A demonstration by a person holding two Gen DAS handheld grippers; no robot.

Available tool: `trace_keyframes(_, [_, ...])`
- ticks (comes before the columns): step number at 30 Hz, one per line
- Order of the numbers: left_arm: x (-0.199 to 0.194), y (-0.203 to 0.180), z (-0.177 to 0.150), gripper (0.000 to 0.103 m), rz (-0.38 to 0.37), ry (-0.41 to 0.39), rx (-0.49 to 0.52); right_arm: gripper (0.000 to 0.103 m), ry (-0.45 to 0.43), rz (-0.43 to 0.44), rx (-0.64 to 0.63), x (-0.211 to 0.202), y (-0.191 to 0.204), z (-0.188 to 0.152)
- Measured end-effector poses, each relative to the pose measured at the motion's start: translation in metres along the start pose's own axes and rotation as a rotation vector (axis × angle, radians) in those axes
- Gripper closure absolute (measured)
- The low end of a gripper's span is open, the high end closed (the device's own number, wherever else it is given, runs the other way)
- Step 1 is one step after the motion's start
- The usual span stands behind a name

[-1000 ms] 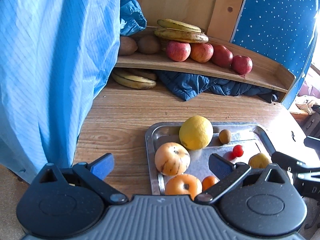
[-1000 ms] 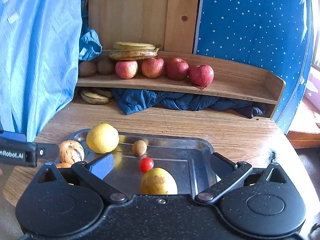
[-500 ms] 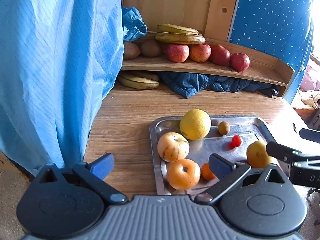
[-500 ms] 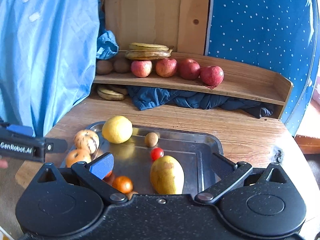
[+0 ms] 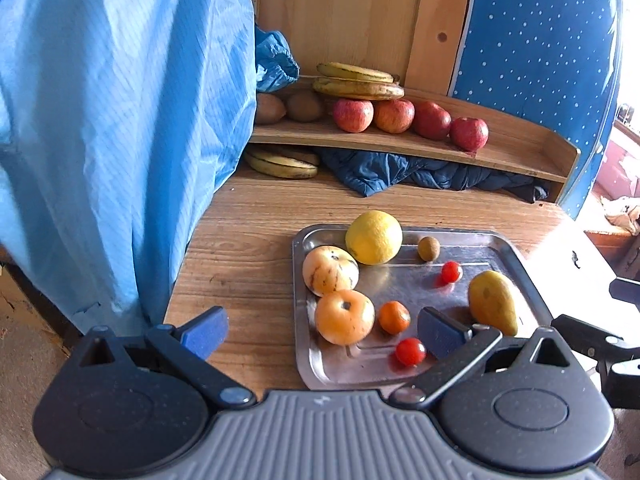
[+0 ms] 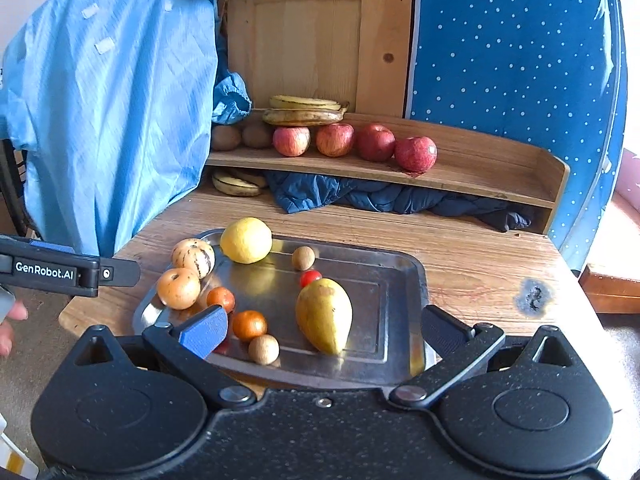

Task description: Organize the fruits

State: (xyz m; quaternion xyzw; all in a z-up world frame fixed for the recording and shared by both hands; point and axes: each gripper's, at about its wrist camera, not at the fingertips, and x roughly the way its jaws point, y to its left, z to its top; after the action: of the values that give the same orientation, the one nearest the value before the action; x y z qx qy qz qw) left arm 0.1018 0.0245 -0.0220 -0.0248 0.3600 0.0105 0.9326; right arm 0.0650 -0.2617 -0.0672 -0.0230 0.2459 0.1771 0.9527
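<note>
A steel tray (image 5: 496, 246) (image 6: 400, 280) on the wooden table holds loose fruit: a yellow citrus (image 5: 373, 237) (image 6: 245, 240), a striped pale melon (image 5: 330, 270) (image 6: 193, 257), a persimmon (image 5: 344, 317) (image 6: 178, 288), a small tangerine (image 5: 394, 317) (image 6: 249, 325), cherry tomatoes (image 5: 410, 351) (image 6: 310, 277), a small brown fruit (image 5: 429, 248) (image 6: 303, 258) and a yellow pear (image 5: 493, 302) (image 6: 324, 315). My left gripper (image 5: 320, 334) hangs open over the tray's near left corner. My right gripper (image 6: 322, 332) hangs open just short of the pear. Neither holds anything.
A wooden shelf (image 5: 520, 148) (image 6: 492, 176) at the back carries red apples (image 5: 432, 120) (image 6: 375, 142), bananas (image 5: 358, 87) (image 6: 303, 116) and kiwis (image 5: 305, 106). More bananas (image 5: 280, 164) and dark blue cloth (image 6: 360, 196) lie under it. A light blue garment (image 5: 120, 120) hangs at left.
Both grippers have drawn back and risen from the tray, so more of it and the near fruit shows. The fruit has not moved. Both grippers stay open.
</note>
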Motion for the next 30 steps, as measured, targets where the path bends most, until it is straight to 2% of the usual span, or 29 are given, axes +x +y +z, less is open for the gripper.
trace_keyframes(12, [-0.047,-0.023,-0.026,0.000,0.014,-0.061,0.004,0.001,-0.037,0.006,0.024,-0.051,-0.011,-0.025])
trace_keyframes(18, [-0.069,-0.028,-0.040,0.000,0.029,-0.088,0.021,0.001,-0.028,0.022,0.028,-0.064,-0.009,-0.035])
trace_keyframes(30, [-0.072,-0.014,-0.047,0.000,0.010,-0.056,0.049,0.001,-0.019,-0.030,0.102,-0.060,0.012,-0.032])
